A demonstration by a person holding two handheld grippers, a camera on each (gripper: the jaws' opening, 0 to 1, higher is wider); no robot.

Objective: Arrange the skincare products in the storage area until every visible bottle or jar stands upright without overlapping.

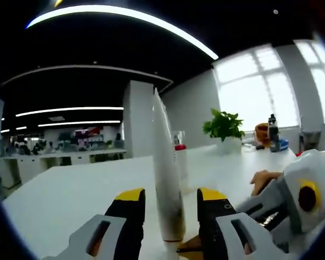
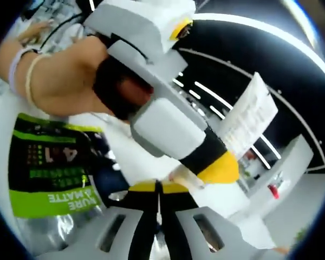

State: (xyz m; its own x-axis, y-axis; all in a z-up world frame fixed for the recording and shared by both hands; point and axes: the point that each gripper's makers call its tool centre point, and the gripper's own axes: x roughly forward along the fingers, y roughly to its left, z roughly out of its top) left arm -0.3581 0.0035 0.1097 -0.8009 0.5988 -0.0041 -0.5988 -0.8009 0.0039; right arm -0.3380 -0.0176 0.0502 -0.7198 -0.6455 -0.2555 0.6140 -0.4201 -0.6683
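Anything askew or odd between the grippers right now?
Yes. The white tube stands on its cap end between the left gripper jaws, which aren't closed on it. The right gripper is shut on its crimped end.

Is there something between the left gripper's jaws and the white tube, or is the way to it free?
Nothing visible stands between them. In the left gripper view the white tube already rises upright in the gap between the open jaws of the left gripper. The right gripper sits off to the side, not in between.
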